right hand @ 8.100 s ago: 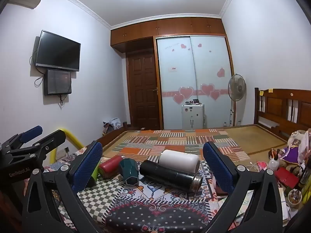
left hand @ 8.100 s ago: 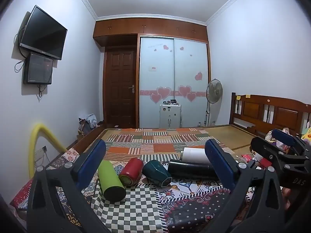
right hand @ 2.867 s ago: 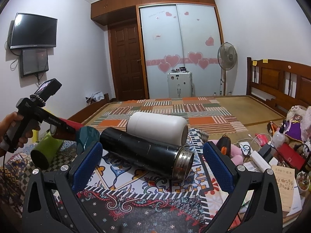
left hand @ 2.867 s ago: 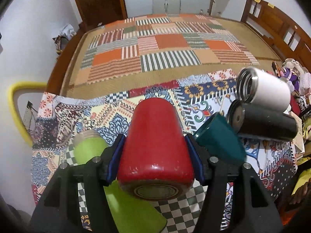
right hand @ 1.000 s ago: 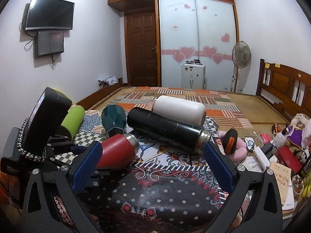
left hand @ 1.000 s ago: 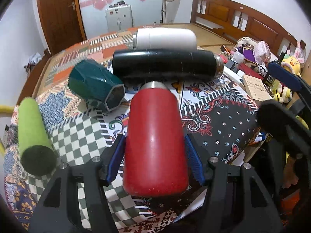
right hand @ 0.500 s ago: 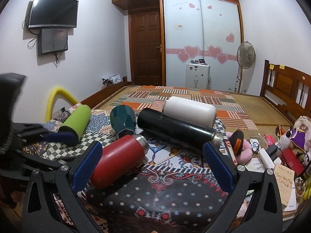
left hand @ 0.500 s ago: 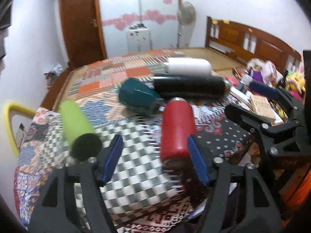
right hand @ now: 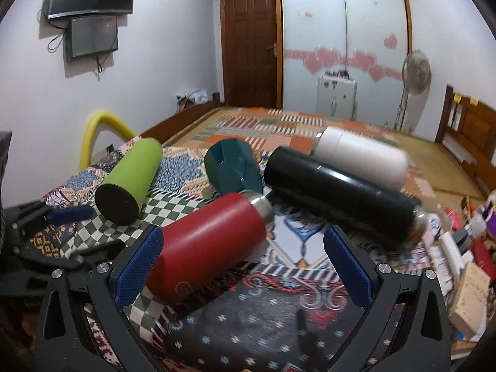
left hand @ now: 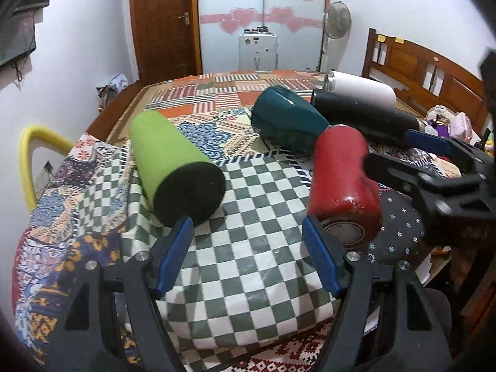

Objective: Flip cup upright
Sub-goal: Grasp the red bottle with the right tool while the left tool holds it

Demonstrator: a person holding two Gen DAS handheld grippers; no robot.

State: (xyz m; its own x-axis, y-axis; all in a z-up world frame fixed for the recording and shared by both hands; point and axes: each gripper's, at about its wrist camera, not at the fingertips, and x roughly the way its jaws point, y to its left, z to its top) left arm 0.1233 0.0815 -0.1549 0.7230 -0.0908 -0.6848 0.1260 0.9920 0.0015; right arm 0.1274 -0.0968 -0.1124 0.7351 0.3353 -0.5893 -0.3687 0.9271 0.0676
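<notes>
Two grippers are held low over the near edge of the patterned cloth (left hand: 248,257). The left gripper (left hand: 248,257) is spread wide with nothing between its fingers. The right gripper (right hand: 245,266) is likewise spread wide, its left pad beside the red cup (right hand: 210,241), contact unclear. Five vessels are counted, all lying on their sides: red cup nearest, green cup (left hand: 173,161) left, teal cup (left hand: 285,121), black flask (right hand: 338,195) and white flask (right hand: 362,155) farther.
</notes>
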